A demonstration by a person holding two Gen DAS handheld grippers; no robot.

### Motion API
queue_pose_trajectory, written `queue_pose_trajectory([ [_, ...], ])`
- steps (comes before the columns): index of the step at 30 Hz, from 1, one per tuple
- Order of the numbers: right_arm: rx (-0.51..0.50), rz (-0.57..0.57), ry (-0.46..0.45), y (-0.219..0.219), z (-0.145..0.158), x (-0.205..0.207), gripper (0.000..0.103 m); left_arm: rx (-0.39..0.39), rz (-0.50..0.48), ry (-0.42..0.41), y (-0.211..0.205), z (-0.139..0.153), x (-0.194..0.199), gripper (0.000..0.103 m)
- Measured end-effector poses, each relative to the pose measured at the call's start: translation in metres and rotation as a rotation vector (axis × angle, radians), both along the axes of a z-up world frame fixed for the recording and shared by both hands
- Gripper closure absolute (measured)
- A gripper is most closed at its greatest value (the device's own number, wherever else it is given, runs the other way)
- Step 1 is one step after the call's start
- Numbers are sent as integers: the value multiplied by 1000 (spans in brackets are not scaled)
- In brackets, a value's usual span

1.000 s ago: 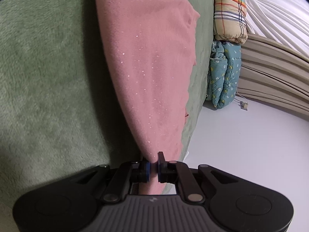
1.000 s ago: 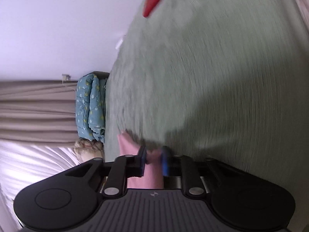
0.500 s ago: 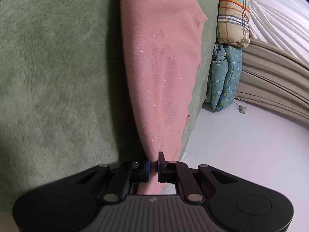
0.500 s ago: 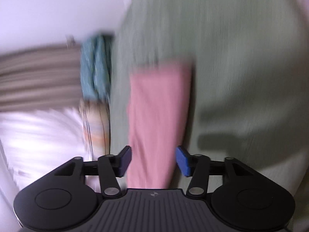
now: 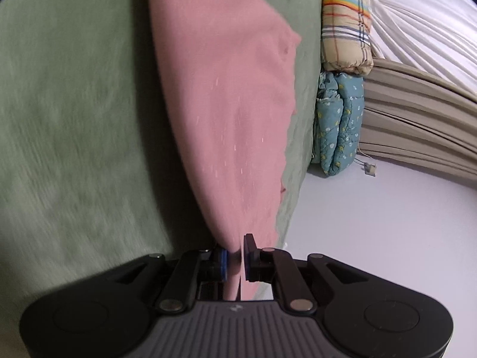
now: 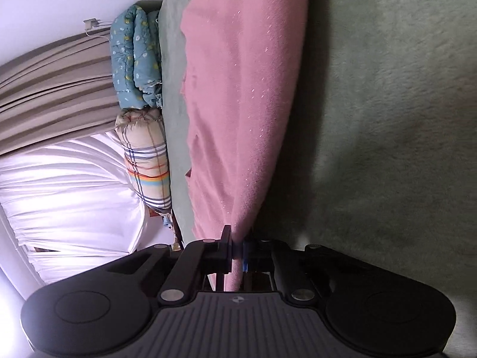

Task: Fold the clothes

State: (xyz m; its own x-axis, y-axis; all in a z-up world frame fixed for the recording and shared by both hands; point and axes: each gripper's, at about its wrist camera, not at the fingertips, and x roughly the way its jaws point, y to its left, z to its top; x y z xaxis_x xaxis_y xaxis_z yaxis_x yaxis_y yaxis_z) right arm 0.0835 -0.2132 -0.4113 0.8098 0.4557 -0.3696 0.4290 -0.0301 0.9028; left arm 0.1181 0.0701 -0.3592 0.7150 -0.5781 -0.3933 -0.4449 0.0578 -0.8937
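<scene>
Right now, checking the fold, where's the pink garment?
The pink garment lies on the green blanket, pinched by both grippers, with folded quilts beyond it.

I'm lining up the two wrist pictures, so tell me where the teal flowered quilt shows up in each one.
Left wrist view: teal flowered quilt at mid right, rolled up beside the green blanket's edge, under the plaid quilt.
Right wrist view: teal flowered quilt at upper left, above the plaid quilt.
Shared landmark: the pink garment, running up the middle of both pictures.
</scene>
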Motion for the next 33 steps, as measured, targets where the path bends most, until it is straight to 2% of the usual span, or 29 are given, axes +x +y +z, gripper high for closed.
queue_pose_trajectory([
  [5, 10, -20, -17, -5, -3, -9, 98, 25, 114, 19, 32, 1, -11, 95],
  [9, -2, -23, -22, -2, -2, 2, 98, 91, 214, 3, 75, 2, -21, 95],
  [13, -12, -19, -20, -2, -2, 9, 98, 88, 291, 18, 101, -6, -30, 95],
  [19, -43, -2, -15, -4, -3, -1, 98, 126, 295, 6, 119, -8, -26, 95],
  [29, -47, 12, -22, -7, -12, -7, 98, 101, 304, 8, 119, -13, -23, 92],
  [33, -50, 9, -20, -10, -9, -11, 94, 76, 319, -13, 119, -13, -35, 94],
])
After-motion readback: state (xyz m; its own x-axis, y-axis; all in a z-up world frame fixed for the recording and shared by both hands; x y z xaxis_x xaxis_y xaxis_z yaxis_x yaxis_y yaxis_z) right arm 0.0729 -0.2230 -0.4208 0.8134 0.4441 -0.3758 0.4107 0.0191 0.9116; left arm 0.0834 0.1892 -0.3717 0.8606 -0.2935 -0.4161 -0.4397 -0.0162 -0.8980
